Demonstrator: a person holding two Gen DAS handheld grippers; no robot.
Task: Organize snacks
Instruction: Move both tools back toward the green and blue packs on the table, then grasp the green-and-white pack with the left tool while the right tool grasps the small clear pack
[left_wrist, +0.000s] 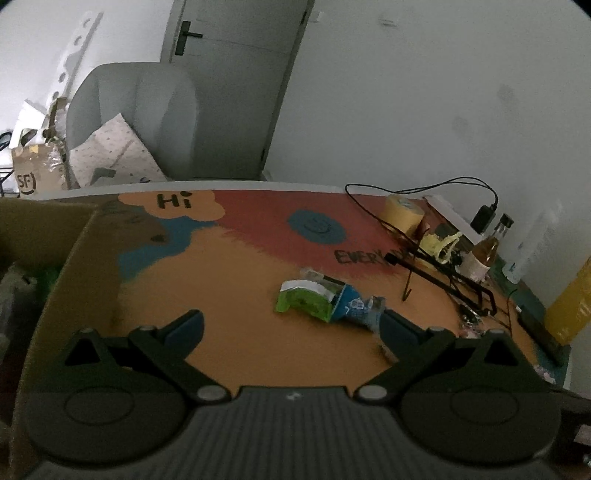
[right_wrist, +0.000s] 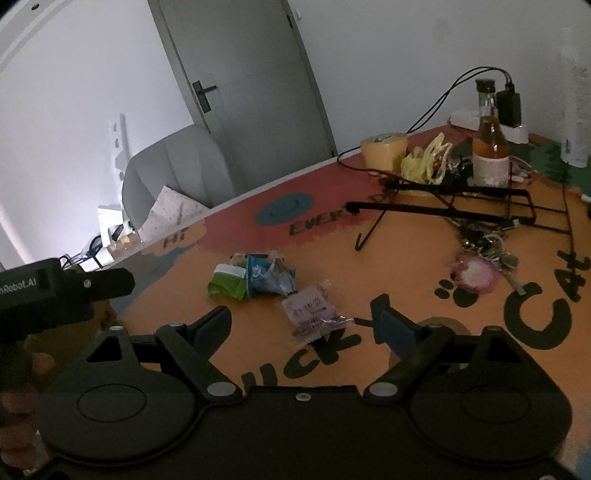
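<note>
A green and white snack pack (right_wrist: 227, 282) lies flat on the orange table, touching a crinkled blue snack pack (right_wrist: 269, 277) right beside it. A small see-through pack with a pale purple label (right_wrist: 312, 314) lies close by, nearer the camera, a bit tilted.

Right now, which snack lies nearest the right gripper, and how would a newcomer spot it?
Start at the orange table mat with black lettering. Just ahead of the open right gripper lies a pale pink snack packet. Unlike the green packet and blue packet heaped together behind, it lies alone.
</note>
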